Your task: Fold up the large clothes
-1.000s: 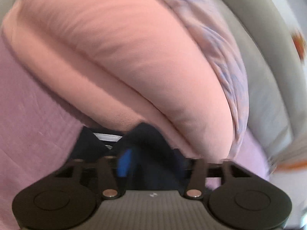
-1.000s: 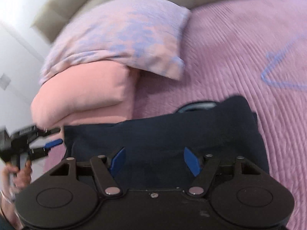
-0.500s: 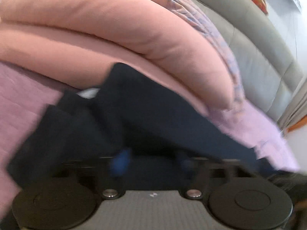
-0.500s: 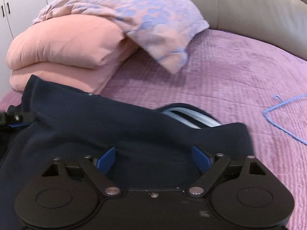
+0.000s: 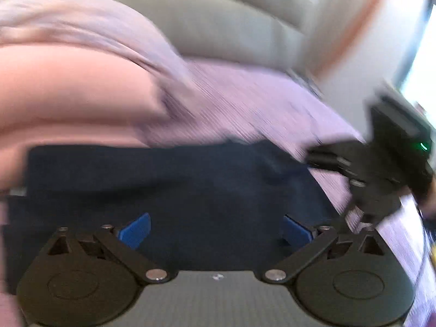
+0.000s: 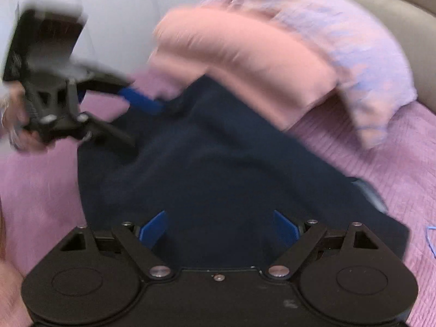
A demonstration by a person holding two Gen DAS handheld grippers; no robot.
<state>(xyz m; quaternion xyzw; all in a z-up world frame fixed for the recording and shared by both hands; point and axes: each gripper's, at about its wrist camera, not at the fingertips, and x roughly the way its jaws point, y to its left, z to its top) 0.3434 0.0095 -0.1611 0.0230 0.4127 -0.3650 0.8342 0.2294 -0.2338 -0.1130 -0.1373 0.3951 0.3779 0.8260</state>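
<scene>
A dark navy garment [image 5: 190, 190] [image 6: 218, 163] lies folded on the purple bedspread [image 5: 259, 103] [image 6: 395, 163], its far edge against the pink bedding. My left gripper [image 5: 215, 230] hovers over its near part; the jaws are opening and stand wide, with cloth beneath them but nothing pinched. My right gripper [image 6: 219, 229] is open as well, over the garment's other side. The right wrist view shows the left gripper [image 6: 144, 122] at the garment's far left corner. The right gripper [image 5: 327, 185] shows blurred in the left wrist view, at the garment's right edge.
Folded pink bedding [image 6: 245, 54] [image 5: 68, 95] with a lilac patterned pillow [image 6: 354, 54] on top lies just beyond the garment. A grey padded headboard [image 5: 218, 13] curves behind. A blue hanger [image 6: 431, 235] peeks in at the right edge. A person's hand [image 6: 16, 136] holds the left gripper.
Both views have rolled and swung sideways. The left jaws, close together on dark cloth half a second ago, now stand wide apart. The right jaws widened. The garment lies lower and flatter.
</scene>
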